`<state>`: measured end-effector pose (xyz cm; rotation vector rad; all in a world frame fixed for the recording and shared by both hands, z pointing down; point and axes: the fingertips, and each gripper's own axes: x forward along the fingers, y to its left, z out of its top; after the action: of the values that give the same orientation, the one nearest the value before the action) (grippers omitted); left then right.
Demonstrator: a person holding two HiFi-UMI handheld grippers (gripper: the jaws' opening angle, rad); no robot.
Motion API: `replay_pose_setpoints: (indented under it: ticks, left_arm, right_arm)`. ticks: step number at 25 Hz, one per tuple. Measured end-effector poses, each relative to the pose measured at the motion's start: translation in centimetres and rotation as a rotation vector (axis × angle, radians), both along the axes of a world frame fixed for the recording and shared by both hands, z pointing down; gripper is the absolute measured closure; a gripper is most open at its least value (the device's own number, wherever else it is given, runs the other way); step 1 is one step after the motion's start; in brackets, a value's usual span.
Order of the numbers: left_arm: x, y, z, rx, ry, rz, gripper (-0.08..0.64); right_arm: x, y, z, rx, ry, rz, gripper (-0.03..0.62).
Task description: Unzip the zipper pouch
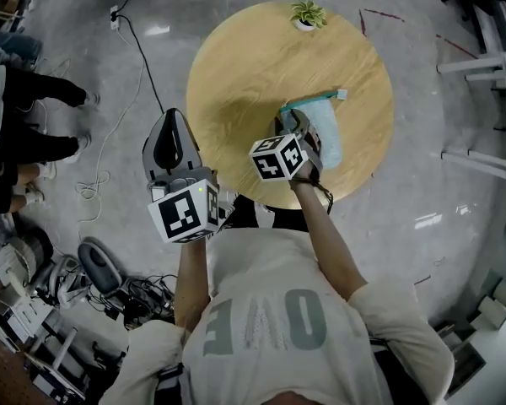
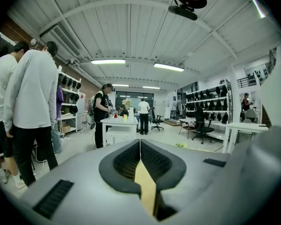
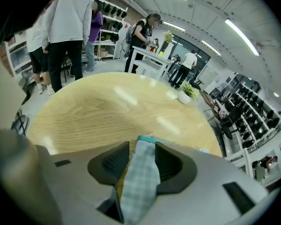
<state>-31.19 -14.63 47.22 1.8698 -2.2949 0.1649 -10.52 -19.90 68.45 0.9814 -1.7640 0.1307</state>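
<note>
Right gripper view: the right gripper (image 3: 141,149) pinches the checked zipper pouch (image 3: 140,179) on the round wooden table (image 3: 93,111), likely to anchor it. The left gripper (image 2: 139,149) hangs off the table's edge, jaws together and empty, probably meant for the zipper pull.

The left gripper (image 2: 140,143) holds its fingers together.

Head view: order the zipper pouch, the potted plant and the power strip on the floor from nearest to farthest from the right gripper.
1. The zipper pouch: between the jaws of the right gripper, on the table.
2. The potted plant: at the table's far edge.
3. The power strip: on the floor, far left, off the table.
</note>
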Motion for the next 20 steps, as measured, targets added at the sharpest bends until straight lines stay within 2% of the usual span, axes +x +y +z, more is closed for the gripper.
replay_pose_setpoints:
  ticks: [9,14,20]
  left_arm:
    - [0.7,0.1,0.8,-0.008,0.011,0.003,0.532]
    - [1.2,0.7,-0.3,0.007,0.007,-0.011,0.532]
    - [3.2,0.6,-2.4,0.062,-0.002,-0.002,0.532]
  right_arm:
    - [0.7,0.1,0.6,-0.036,-0.054,0.064,0.483]
    - [0.5,0.0,-0.1,-0.035,-0.059,0.039,0.534]
    - [2.3,-2.0,-4.6,0.054,-0.093,0.057,0.549]
